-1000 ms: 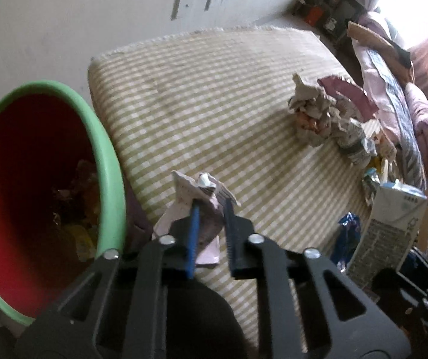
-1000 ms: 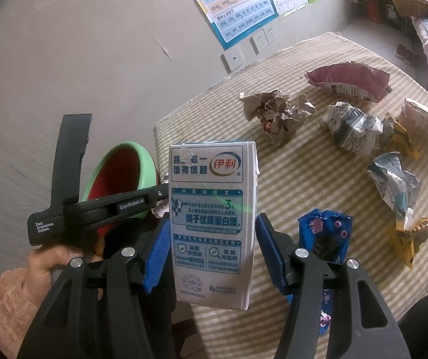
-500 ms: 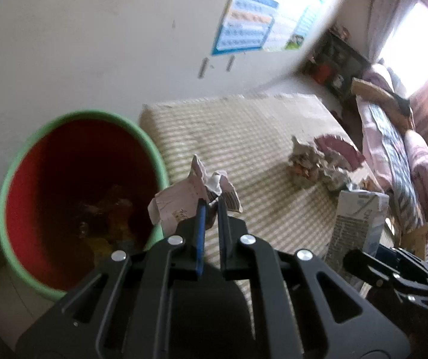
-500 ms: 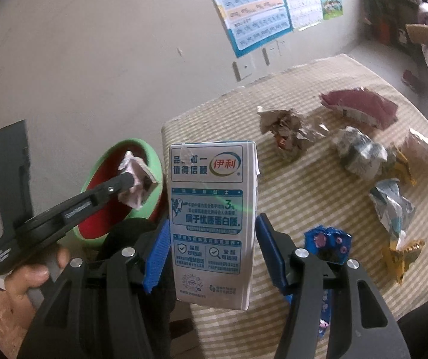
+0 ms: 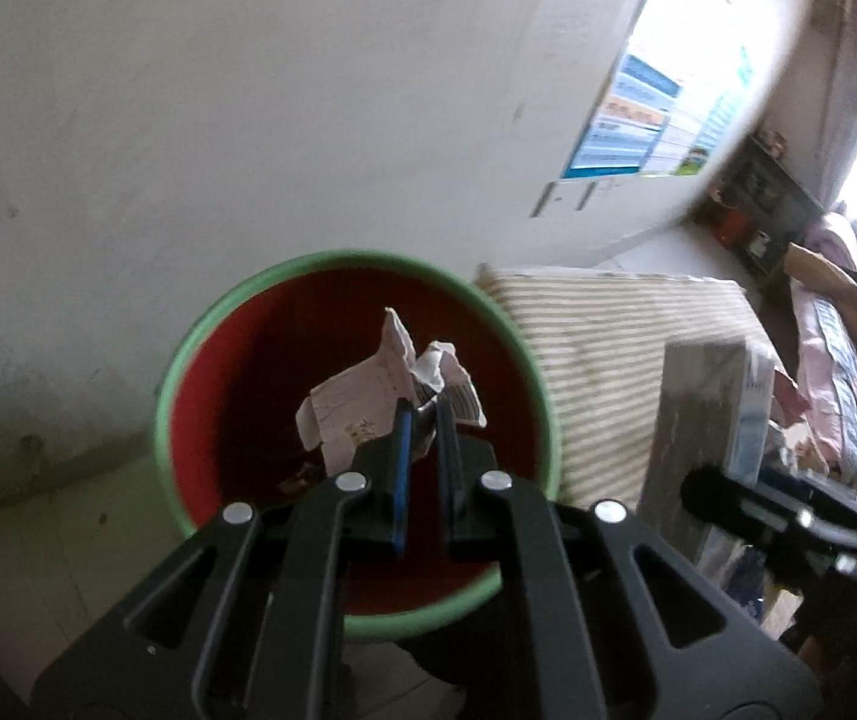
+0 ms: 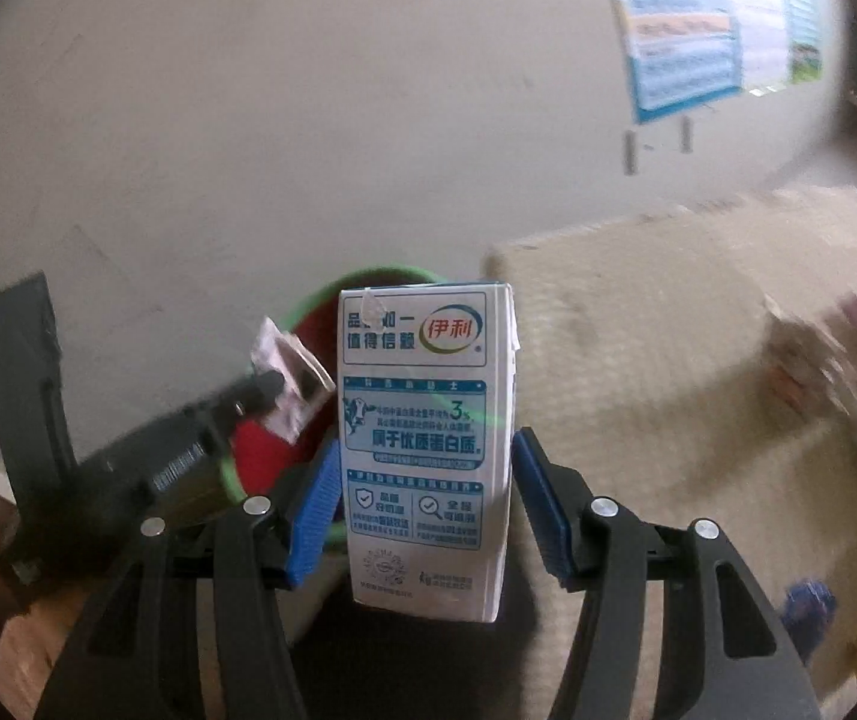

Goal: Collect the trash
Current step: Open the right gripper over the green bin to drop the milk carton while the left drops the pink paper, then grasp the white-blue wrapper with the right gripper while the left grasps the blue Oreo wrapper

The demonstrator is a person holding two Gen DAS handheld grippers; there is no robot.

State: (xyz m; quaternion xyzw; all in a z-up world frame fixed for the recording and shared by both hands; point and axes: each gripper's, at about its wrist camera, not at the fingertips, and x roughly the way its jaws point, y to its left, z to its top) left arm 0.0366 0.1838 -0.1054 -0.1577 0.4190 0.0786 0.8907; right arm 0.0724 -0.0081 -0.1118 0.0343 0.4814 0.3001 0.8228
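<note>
The left gripper (image 5: pixel 422 414) is held over the red bin (image 5: pixel 218 360), jaws nearly closed on crumpled paper (image 5: pixel 368 396); the right gripper (image 6: pixel 425 474) is clamped half-wide on an upright milk carton (image 6: pixel 425 420), beside the checked table (image 6: pixel 668 360).

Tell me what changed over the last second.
The left hand-held gripper carried the crumpled paper from the checked tablecloth to above the red bin. The right hand-held gripper brought the milk carton closer to the bin. Both grips stayed closed on their items.
</note>
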